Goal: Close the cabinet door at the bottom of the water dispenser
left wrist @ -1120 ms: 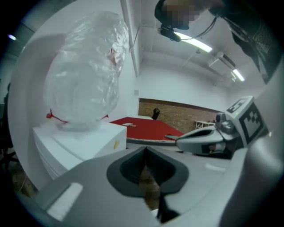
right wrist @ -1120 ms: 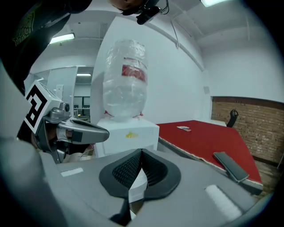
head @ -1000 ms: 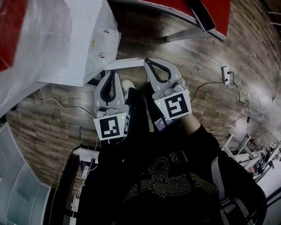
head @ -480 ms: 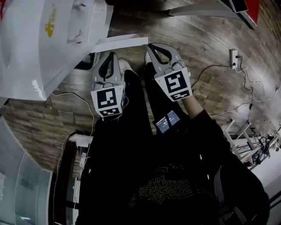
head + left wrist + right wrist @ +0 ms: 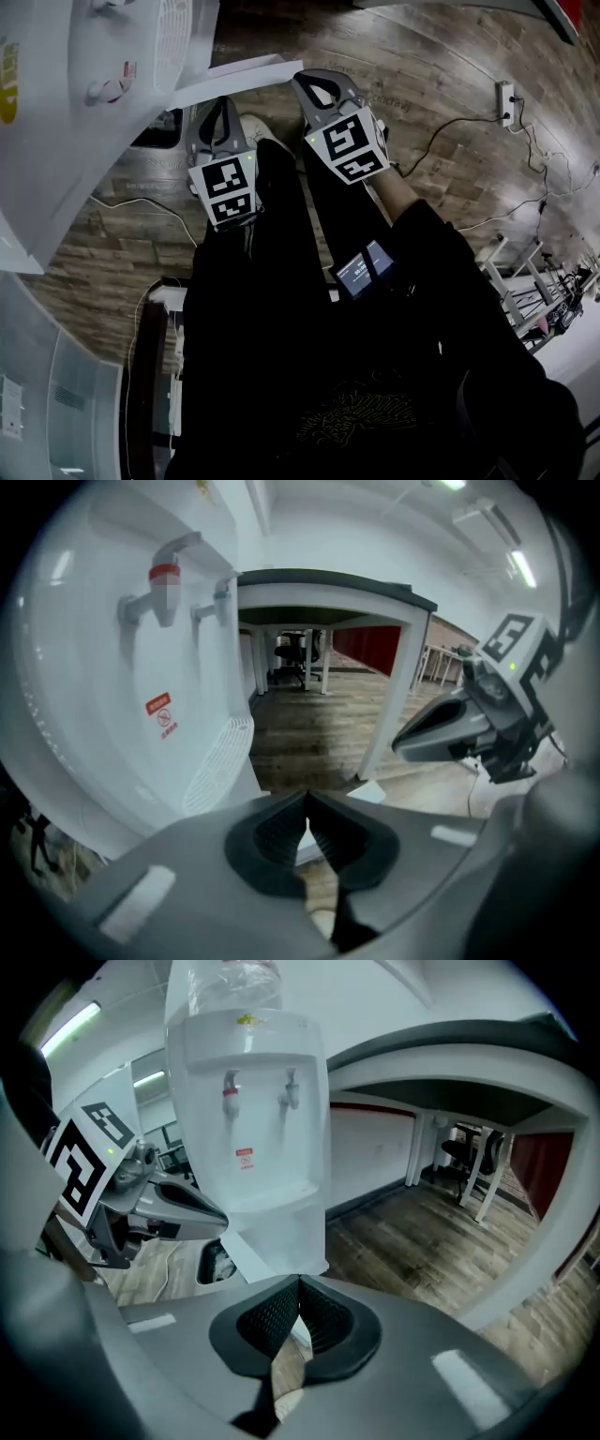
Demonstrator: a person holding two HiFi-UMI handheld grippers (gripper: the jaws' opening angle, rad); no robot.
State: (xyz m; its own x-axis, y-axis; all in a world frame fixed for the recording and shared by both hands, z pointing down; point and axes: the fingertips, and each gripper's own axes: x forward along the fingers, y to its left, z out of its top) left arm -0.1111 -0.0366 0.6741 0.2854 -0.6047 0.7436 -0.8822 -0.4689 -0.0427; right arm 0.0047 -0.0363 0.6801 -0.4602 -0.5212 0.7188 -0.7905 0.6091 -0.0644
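The white water dispenser [image 5: 66, 112] stands at the upper left, its red and blue taps [image 5: 255, 1087] facing me. Its bottom cabinet door [image 5: 239, 80] stands swung out over the wood floor, and the dark cabinet opening [image 5: 159, 131] shows beside it. In the right gripper view the door [image 5: 281, 1227] hangs just beyond my jaws. My left gripper [image 5: 223, 103] is shut and empty, near the opening. Close to the door's free edge my right gripper [image 5: 314, 80] is shut and empty too. Neither visibly touches the door.
Cables and a power strip [image 5: 507, 103] lie on the floor at the right. A white-legged table [image 5: 328, 588] stands behind the dispenser. My legs and a shoe [image 5: 258, 127] are right below the grippers. A small screen [image 5: 364, 270] hangs at my waist.
Both grippers have sunk toward the floor and now sit level with the open cabinet door. The dispenser fills more of the head view. Both stayed shut.
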